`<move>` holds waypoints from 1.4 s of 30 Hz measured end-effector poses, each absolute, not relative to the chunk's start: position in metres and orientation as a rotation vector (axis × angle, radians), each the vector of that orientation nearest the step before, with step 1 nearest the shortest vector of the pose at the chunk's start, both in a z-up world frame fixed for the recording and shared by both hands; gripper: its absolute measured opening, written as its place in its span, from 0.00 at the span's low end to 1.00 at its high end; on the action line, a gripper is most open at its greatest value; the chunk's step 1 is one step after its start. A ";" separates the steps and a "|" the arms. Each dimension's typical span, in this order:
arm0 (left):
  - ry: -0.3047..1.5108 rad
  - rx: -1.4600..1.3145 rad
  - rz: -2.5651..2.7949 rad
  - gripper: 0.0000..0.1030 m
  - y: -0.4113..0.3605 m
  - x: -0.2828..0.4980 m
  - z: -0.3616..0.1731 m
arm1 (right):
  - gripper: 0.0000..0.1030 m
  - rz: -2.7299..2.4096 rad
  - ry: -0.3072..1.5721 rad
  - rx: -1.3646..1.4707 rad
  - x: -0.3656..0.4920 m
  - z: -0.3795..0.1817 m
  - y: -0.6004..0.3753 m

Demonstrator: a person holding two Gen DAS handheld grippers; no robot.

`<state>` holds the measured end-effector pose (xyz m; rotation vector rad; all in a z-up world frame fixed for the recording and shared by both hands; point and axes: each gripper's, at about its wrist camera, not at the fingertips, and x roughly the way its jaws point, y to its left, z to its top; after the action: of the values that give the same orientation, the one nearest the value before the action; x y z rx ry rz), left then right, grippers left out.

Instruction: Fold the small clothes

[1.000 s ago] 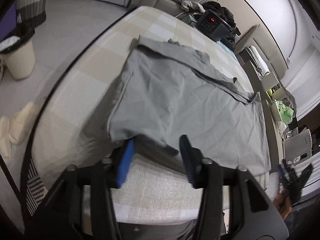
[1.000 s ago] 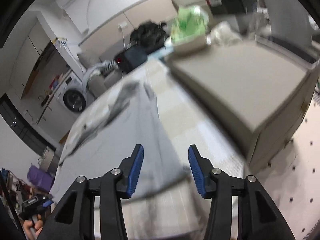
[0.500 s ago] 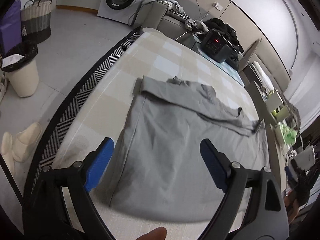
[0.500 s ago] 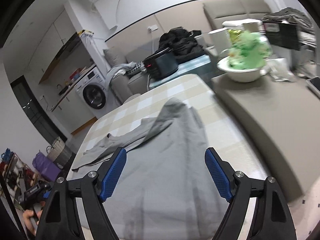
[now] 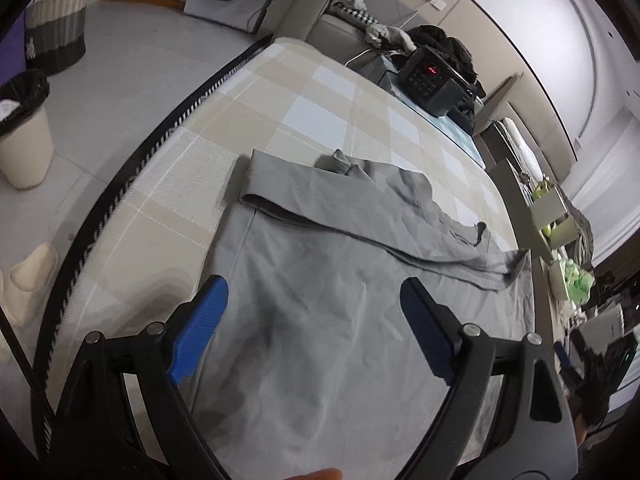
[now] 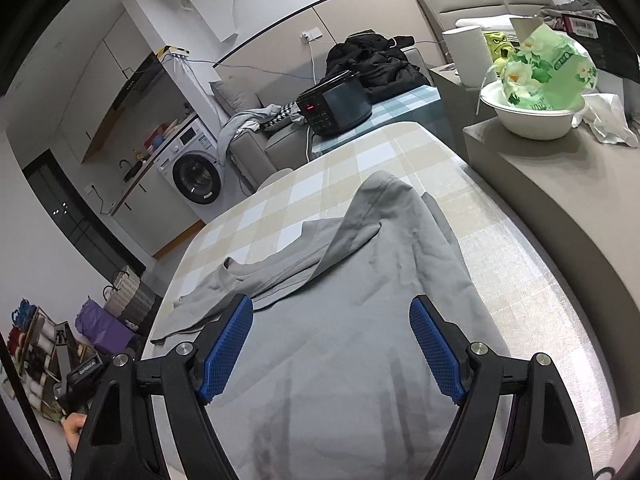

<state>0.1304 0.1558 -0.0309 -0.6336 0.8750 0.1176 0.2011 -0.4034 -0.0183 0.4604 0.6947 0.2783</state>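
A grey garment [image 5: 344,288] lies partly folded on a checked beige-and-white table [image 5: 304,92], with a folded-over band along its far side. My left gripper [image 5: 316,328] is open and empty, held above the garment's near left part. The garment also shows in the right wrist view [image 6: 360,320], with its far end bunched and a sleeve trailing left. My right gripper [image 6: 332,348] is open and empty above the garment's near part. The garment's near edge is hidden below both grippers.
A black appliance with a red display [image 5: 436,76] stands beyond the table's far end. A grey counter [image 6: 560,184] with a white bowl [image 6: 532,116] runs along the right side. A bin [image 5: 24,132], a basket [image 5: 60,28] and slippers [image 5: 28,280] are on the floor left.
Both grippers have opened wide and let go of the garment's edge, then lifted back. The garment now lies flat, folded over itself.
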 end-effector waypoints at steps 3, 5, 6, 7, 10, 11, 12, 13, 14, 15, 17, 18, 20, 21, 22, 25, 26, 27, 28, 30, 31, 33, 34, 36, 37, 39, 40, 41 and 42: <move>0.873 -0.694 0.117 0.78 0.167 0.145 -0.039 | 0.80 0.271 0.689 0.487 0.198 -0.021 -0.409; 0.877 -0.749 0.104 0.72 0.175 0.156 -0.045 | 0.80 0.256 0.684 0.511 0.196 -0.022 -0.414; 0.879 -0.767 0.108 0.68 0.179 0.161 -0.049 | 0.80 0.252 0.691 0.519 0.197 -0.023 -0.416; 0.880 -0.783 0.115 0.66 0.182 0.166 -0.052 | 0.80 0.260 0.691 0.520 0.197 -0.022 -0.417; 0.899 -0.822 0.152 0.50 0.192 0.182 -0.064 | 0.80 0.250 0.674 0.509 0.195 -0.019 -0.417; 0.892 -0.838 0.163 0.41 0.195 0.187 -0.067 | 0.80 0.252 0.671 0.504 0.195 -0.018 -0.417; 0.886 -0.842 0.177 0.29 0.197 0.189 -0.069 | 0.80 0.256 0.670 0.502 0.195 -0.018 -0.417; 0.883 -0.842 0.188 0.22 0.199 0.191 -0.069 | 0.80 0.258 0.670 0.499 0.196 -0.018 -0.418; 0.870 -0.851 0.180 0.06 0.202 0.194 -0.069 | 0.80 0.253 0.668 0.498 0.196 -0.018 -0.419; 0.860 -0.864 0.169 0.00 0.204 0.197 -0.068 | 0.80 0.249 0.666 0.498 0.196 -0.018 -0.420; 0.837 -0.879 0.163 0.00 0.208 0.203 -0.064 | 0.80 0.243 0.668 0.504 0.197 -0.020 -0.422; 0.822 -0.879 0.158 0.00 0.210 0.207 -0.060 | 0.80 0.243 0.671 0.508 0.198 -0.021 -0.423; 0.795 -0.886 0.137 0.00 0.214 0.218 -0.048 | 0.80 0.236 0.676 0.512 0.199 -0.023 -0.425; 0.781 -0.885 0.136 0.00 0.216 0.225 -0.040 | 0.80 0.229 0.679 0.514 0.200 -0.025 -0.426; 0.760 -0.875 0.140 0.00 0.218 0.235 -0.031 | 0.80 0.227 0.683 0.516 0.200 -0.025 -0.426; 0.765 -0.856 0.152 0.00 0.223 0.264 -0.017 | 0.80 0.224 0.690 0.518 0.201 -0.028 -0.427; 0.790 -0.858 0.171 0.00 0.226 0.280 -0.018 | 0.80 0.219 0.692 0.515 0.201 -0.029 -0.427; 0.819 -0.851 0.186 0.00 0.228 0.291 -0.020 | 0.80 0.217 0.695 0.512 0.202 -0.029 -0.426; 0.864 -0.842 0.202 0.01 0.230 0.303 -0.024 | 0.80 0.216 0.698 0.510 0.202 -0.030 -0.426; 0.928 -0.821 0.227 0.07 0.231 0.323 -0.034 | 0.80 0.217 0.707 0.509 0.203 -0.033 -0.426; 0.925 -0.809 0.243 0.10 0.230 0.324 -0.036 | 0.80 0.215 0.709 0.508 0.203 -0.033 -0.426; 0.907 -0.761 0.279 0.30 0.227 0.323 -0.035 | 0.80 0.214 0.714 0.507 0.204 -0.034 -0.426; 0.896 -0.733 0.287 0.35 0.223 0.320 -0.033 | 0.80 0.217 0.716 0.508 0.205 -0.035 -0.426; 0.873 -0.685 0.297 0.42 0.215 0.309 -0.028 | 0.80 0.228 0.725 0.510 0.207 -0.038 -0.426; 0.857 -0.646 0.296 0.42 0.208 0.301 -0.024 | 0.80 0.233 0.734 0.514 0.209 -0.041 -0.425; 0.842 -0.589 0.280 0.42 0.194 0.290 -0.015 | 0.80 0.256 0.761 0.526 0.214 -0.047 -0.422; 0.836 -0.569 0.256 0.42 0.184 0.280 -0.010 | 0.80 0.271 0.774 0.536 0.217 -0.050 -0.420; 0.836 -0.552 0.209 0.42 0.171 0.271 -0.006 | 0.79 0.293 0.786 0.548 0.222 -0.052 -0.417; 0.836 -0.533 0.153 0.42 0.157 0.264 -0.002 | 0.77 0.308 0.793 0.549 0.226 -0.053 -0.413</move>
<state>0.2639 0.1568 -0.0020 -0.5329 0.8357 0.1530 0.2257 -0.4130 -0.0528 0.5491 0.7931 0.3080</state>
